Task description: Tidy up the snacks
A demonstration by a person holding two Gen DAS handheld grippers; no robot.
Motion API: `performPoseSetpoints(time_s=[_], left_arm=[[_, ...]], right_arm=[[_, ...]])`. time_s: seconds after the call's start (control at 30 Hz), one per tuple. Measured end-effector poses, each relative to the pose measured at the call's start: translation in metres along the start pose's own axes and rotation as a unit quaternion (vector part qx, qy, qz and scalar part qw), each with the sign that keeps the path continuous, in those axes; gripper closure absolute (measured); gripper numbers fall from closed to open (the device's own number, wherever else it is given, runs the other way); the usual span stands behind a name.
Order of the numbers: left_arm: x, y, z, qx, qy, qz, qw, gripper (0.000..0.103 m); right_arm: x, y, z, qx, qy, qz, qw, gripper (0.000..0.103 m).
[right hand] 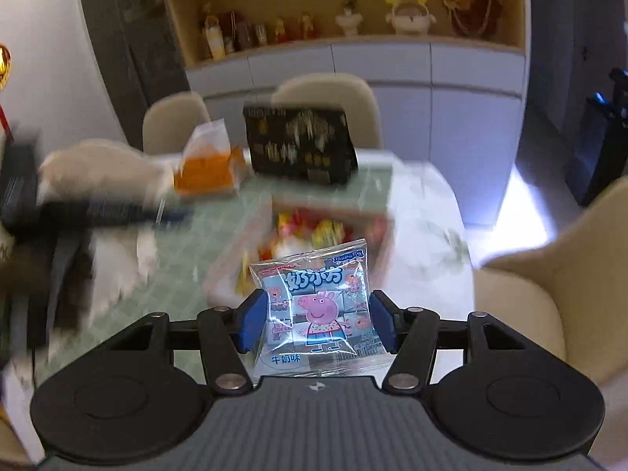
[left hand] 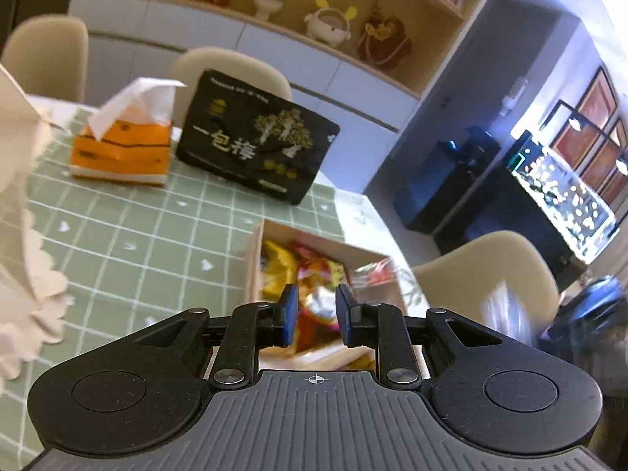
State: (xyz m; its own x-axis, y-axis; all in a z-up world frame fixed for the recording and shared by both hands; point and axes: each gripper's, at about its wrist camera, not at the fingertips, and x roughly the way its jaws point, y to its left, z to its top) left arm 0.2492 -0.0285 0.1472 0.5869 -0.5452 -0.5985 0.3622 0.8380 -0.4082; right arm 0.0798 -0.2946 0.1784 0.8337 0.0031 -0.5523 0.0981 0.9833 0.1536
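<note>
**Carrying the milk snack packet to the box**

While the right gripper (right hand: 318, 320) is holding the cartoon-pig snack packet (right hand: 314, 310) upright between its blue pads, the wooden snack box (right hand: 369, 216) is sitting just beyond on the green checked tablecloth (left hand: 129, 235). Aiming over the box's open middle (already crowded with bright wrappers) looks wisest before letting go. The left gripper (left hand: 314, 314) is hovering nearly closed and empty above that box.

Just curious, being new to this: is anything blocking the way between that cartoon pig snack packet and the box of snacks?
Nothing visible does. The pig snack packet sits in the right gripper above the open snack box, with only air between.
</note>
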Motion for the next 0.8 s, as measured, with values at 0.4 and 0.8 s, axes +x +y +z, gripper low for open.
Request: performPoseSetpoints(time_s=[0.4, 0.8], left_arm=[[-0.033, 0.024, -0.137, 0.141, 0.059, 0.127, 0.98, 0.078], [-0.03, 0.021, -0.213, 0.179, 0.029, 0.112, 0.977, 0.076]], right_arm=[[0.056, 0.048, -0.083, 0.001, 0.037, -0.065, 0.997, 0.017], [0.064, 0.098, -0.213, 0.02, 0.093, -0.115, 0.989, 0.017]])
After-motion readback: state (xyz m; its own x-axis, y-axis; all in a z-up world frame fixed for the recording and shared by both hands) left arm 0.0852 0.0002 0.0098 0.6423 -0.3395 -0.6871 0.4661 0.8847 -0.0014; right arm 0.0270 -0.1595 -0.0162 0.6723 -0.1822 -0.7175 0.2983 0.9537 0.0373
